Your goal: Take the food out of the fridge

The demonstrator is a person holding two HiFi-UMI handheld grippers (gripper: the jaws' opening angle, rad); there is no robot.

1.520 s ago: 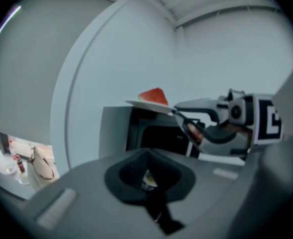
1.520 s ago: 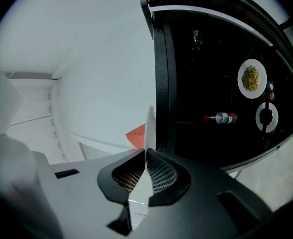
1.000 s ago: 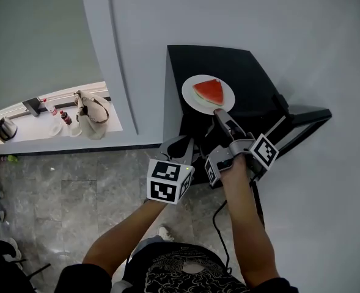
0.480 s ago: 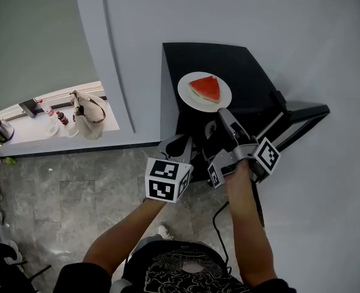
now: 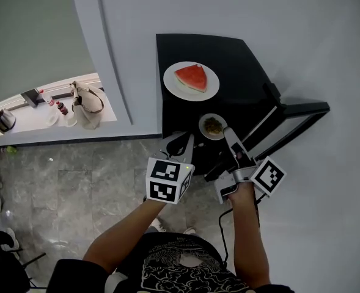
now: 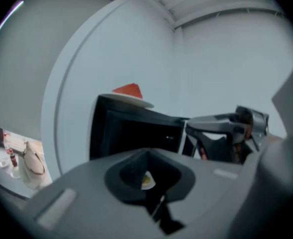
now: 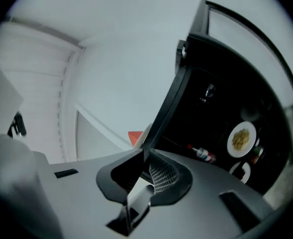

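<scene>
Left tongs point(image 5: 180, 140): held in front of the fridge, to the left of the right tongs. The jaws stand a narrow slit apart with nothing gripped (a pale speck shows through the slit, too small to name).
Right tongs point(image 5: 227, 132): pointed at the open fridge. The jaws have just been closing and are now only a little apart, with nothing pressed between the pads point(image 7: 161, 176).
Fridge point(image 5: 247, 60): black, straight ahead of both tongs, and open.
Fridge door point(image 5: 302, 110): swung out to the right of the right tongs. In the right gripper view its edge lines up just beyond the jaw tips.
Watermelon slice point(image 5: 192, 77): on a white plate point(image 5: 175, 85) on top of the fridge, beyond both tongs and clear of them.
Small plate of food point(image 5: 213, 126): yellowish food, inside the fridge. It is just beside the right tongs' tip in the head view, and ahead and to the right of the jaws in the right gripper view (not between them).
Bottle point(image 7: 202, 155): lying inside the fridge, between the right tongs' jaws and the small plate of food.
</scene>
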